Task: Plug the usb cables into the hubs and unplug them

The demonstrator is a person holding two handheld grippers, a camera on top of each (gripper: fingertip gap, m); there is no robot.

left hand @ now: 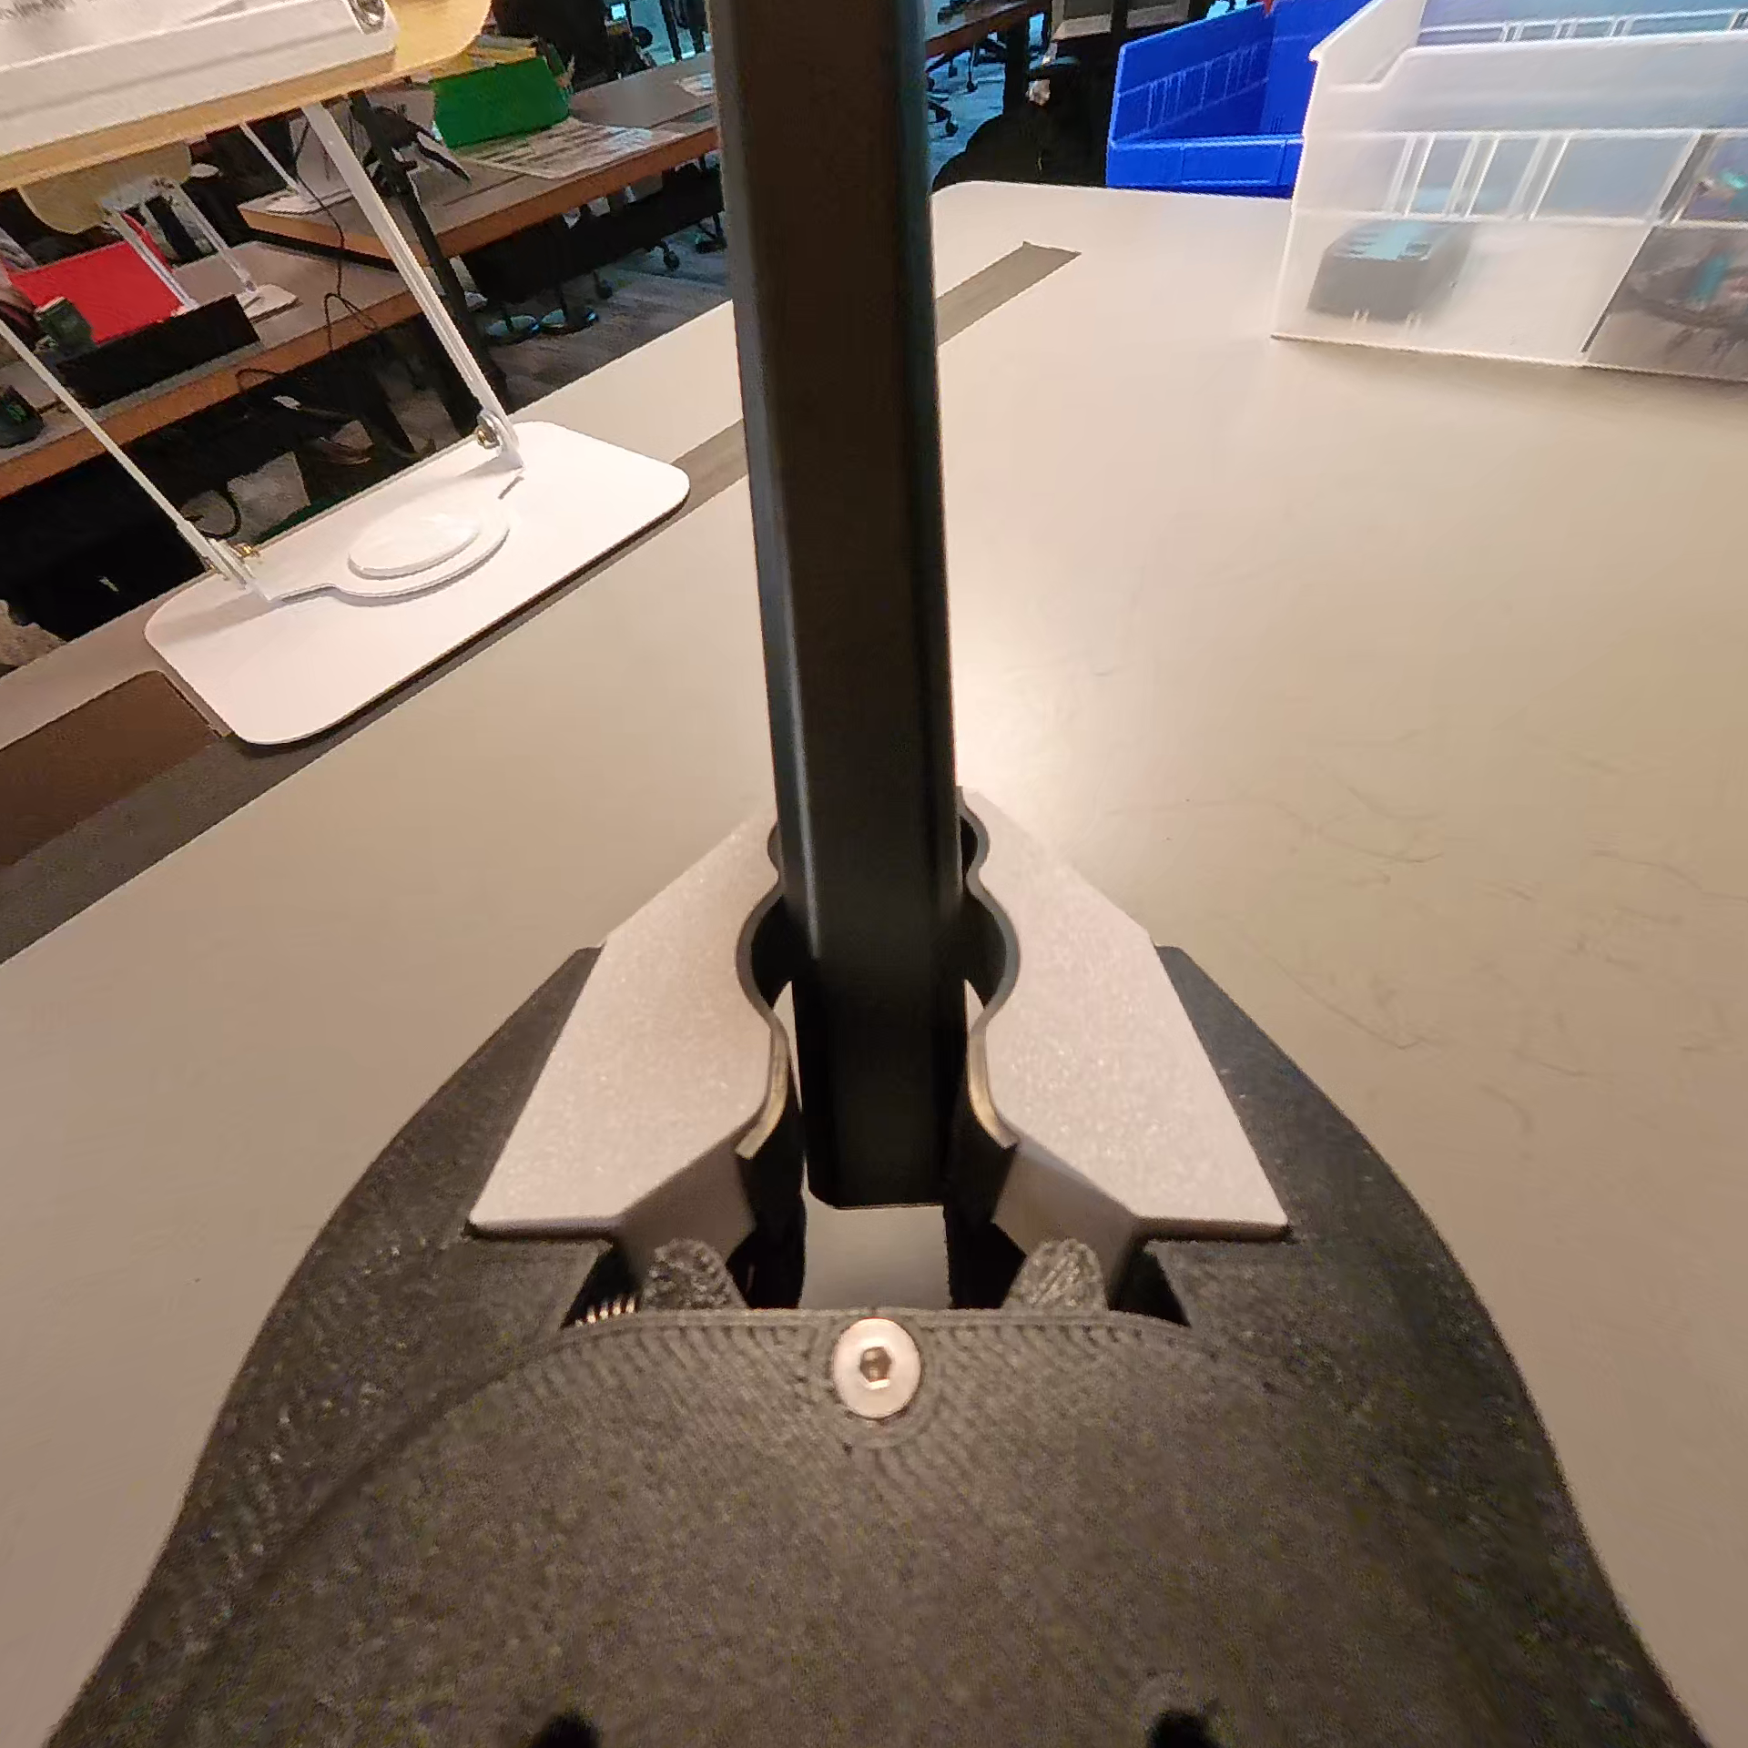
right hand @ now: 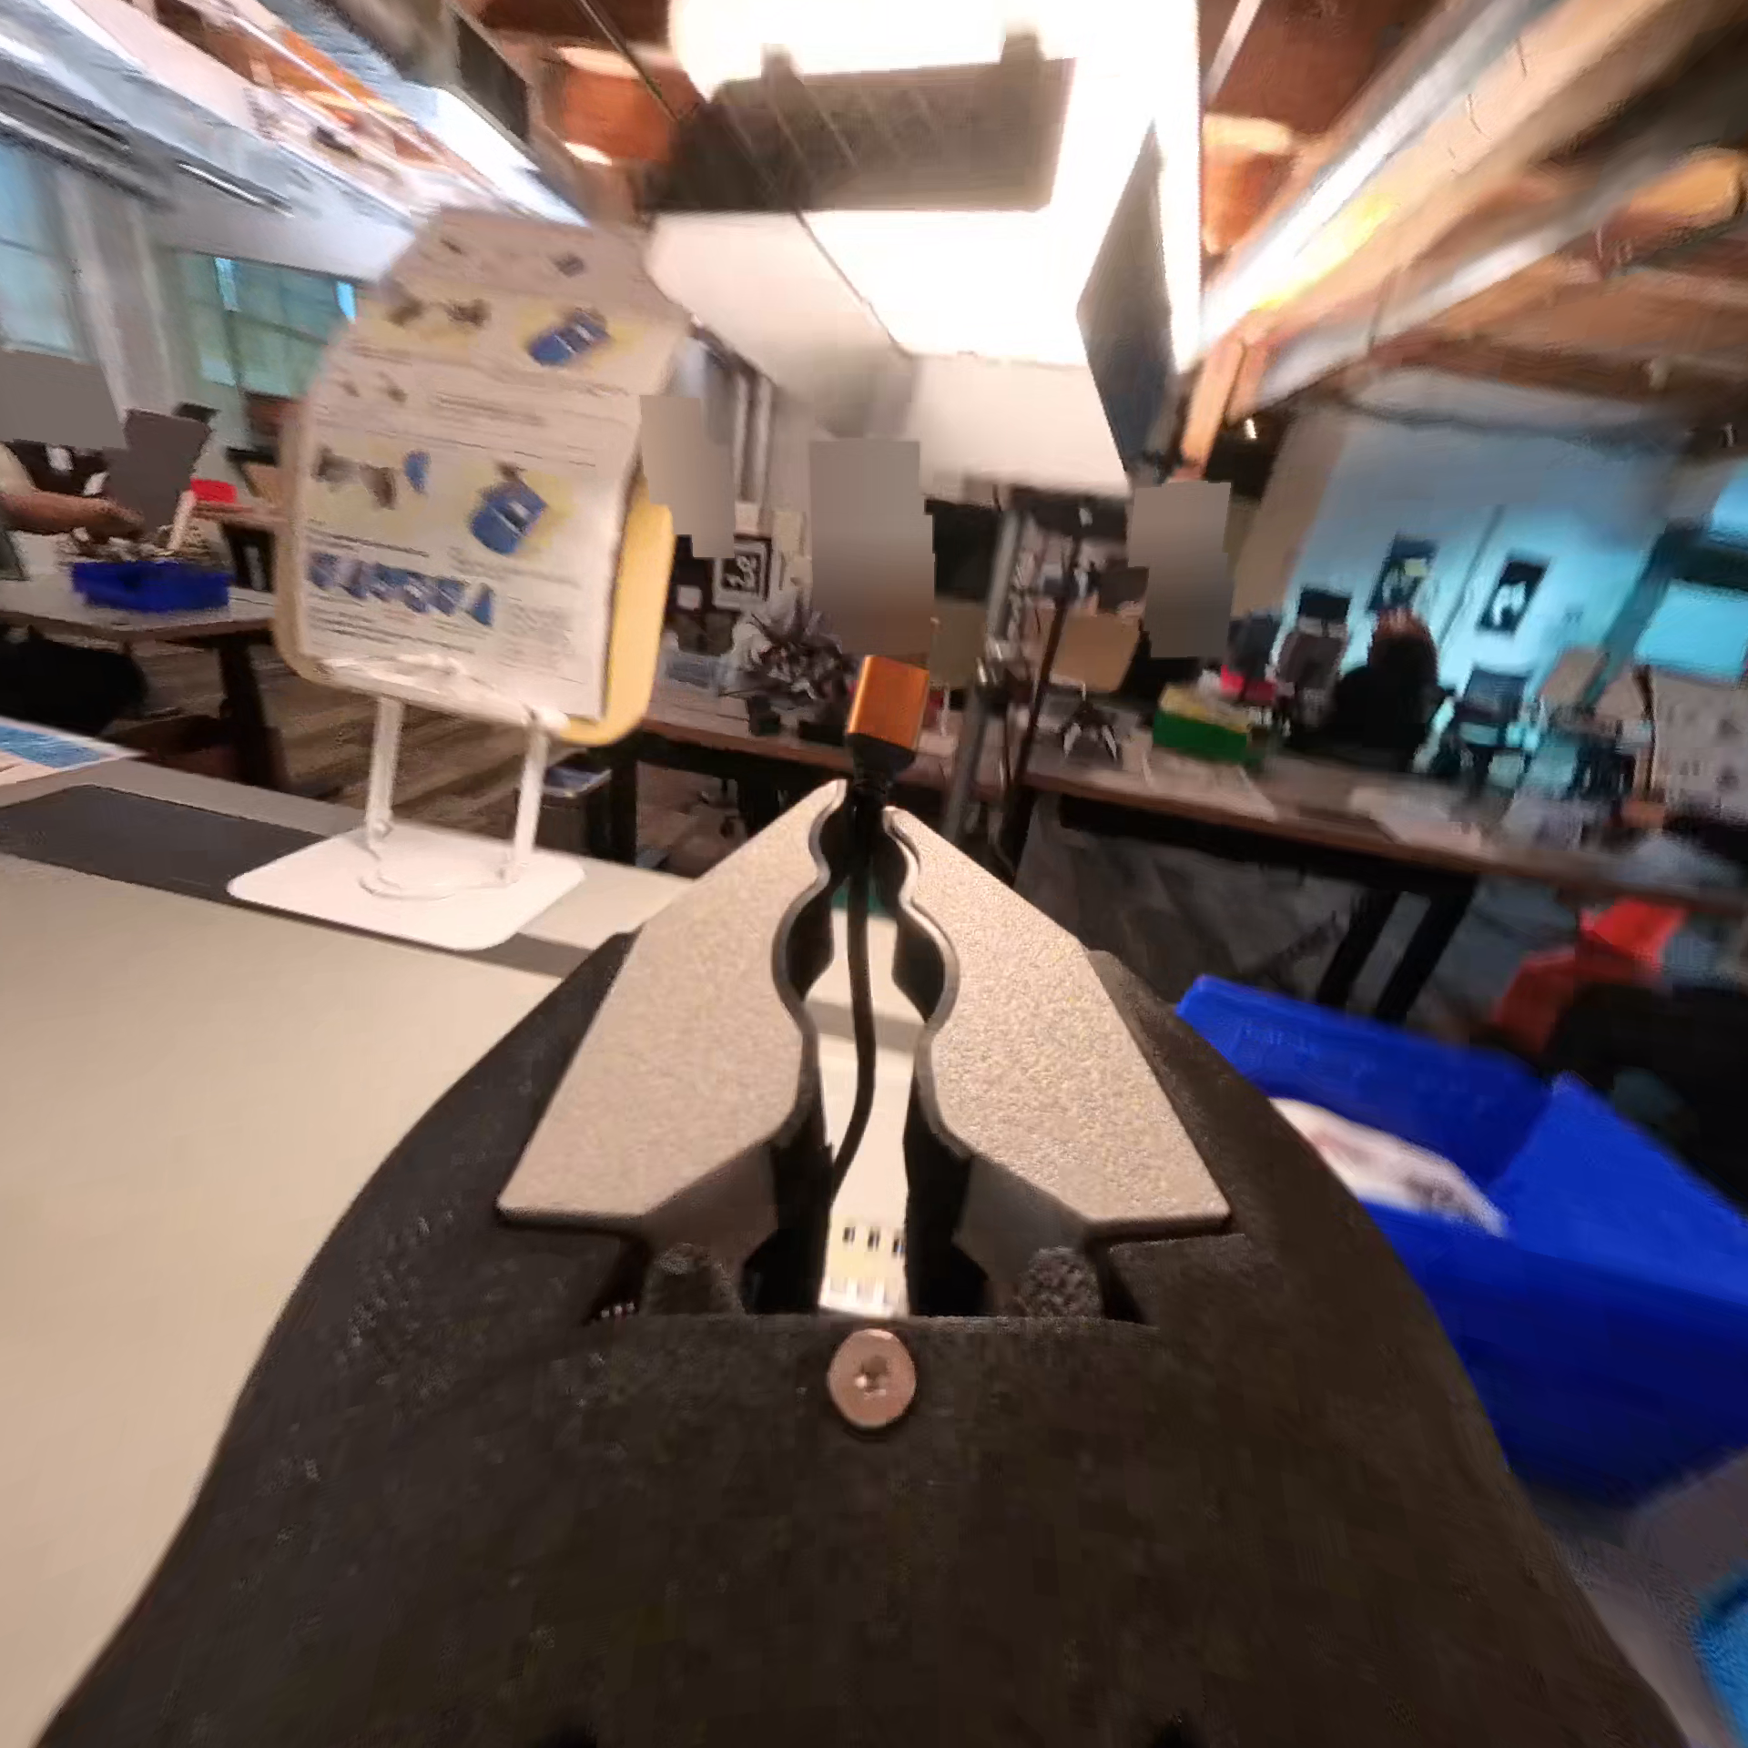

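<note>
Grey metal fingers of my left gripper [left hand: 875, 870] are clamped on a long black bar-shaped hub [left hand: 837, 530], which runs straight out from between the jaws and off the top of the picture, above the pale table [left hand: 1277, 757]. Off to the left stands a white stand [left hand: 416, 577] with thin legs; far right sits a frosted plastic organiser [left hand: 1532, 208], with a blue bin [left hand: 1201, 104] behind it.

My right gripper [right hand: 861, 813] pinches a thin black cable [right hand: 856, 993] just behind its copper-coloured plug [right hand: 889, 700], which points forward into the air, clear of any port. That view is blurred. Beyond it the stand [right hand: 416, 880] carries a printed sheet [right hand: 463, 492] with pictures and writing too smeared to read. A blue bin [right hand: 1513, 1230] lies at the lower right.
</note>
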